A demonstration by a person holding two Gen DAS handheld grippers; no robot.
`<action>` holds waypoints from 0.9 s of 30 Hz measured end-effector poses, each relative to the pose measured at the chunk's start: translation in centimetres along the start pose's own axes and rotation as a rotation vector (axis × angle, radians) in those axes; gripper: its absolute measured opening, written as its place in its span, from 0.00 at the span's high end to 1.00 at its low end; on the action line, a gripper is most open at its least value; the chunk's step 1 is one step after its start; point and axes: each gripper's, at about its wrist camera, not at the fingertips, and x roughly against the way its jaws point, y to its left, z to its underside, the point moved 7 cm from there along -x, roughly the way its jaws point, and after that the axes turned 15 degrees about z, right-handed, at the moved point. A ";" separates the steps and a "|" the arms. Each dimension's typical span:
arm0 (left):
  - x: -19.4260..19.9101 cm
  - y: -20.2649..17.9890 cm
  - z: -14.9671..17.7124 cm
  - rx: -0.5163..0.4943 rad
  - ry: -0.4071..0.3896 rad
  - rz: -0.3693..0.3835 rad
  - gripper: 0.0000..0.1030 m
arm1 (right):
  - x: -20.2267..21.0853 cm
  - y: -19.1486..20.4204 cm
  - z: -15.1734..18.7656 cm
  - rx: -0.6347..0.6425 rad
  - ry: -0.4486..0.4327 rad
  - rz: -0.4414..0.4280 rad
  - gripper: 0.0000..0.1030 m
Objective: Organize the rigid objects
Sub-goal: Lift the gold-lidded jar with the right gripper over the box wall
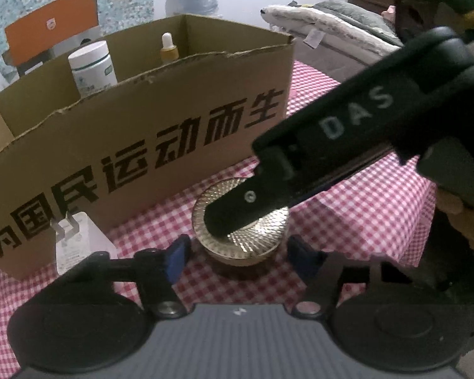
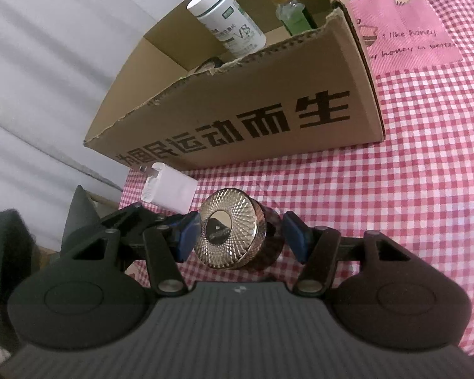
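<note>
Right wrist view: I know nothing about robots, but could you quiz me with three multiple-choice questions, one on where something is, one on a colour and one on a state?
1. Where is the white charger plug?
A on the checked cloth in front of the cardboard box
B inside that box
C in a person's hand

2. What colour is the jar's lid?
A blue
B gold
C white

3. The cardboard box is:
A taped shut
B flattened
C open at the top

Answers:
1 A, it lies on the cloth by the box's printed wall.
2 B, its faceted top shines gold.
3 C, a white bottle and a dropper bottle show inside.
</note>
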 end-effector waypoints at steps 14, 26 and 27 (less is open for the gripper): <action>-1.1 0.5 -1.0 0.009 -0.010 -0.002 0.45 | -0.4 0.4 0.1 0.014 0.000 -0.005 0.43; -0.9 0.5 -1.0 0.033 -0.016 -0.005 0.45 | -0.5 0.6 0.1 0.022 -0.003 -0.001 0.42; -0.9 0.5 -1.0 0.034 -0.017 -0.006 0.45 | -0.4 0.6 0.2 0.022 -0.003 -0.001 0.42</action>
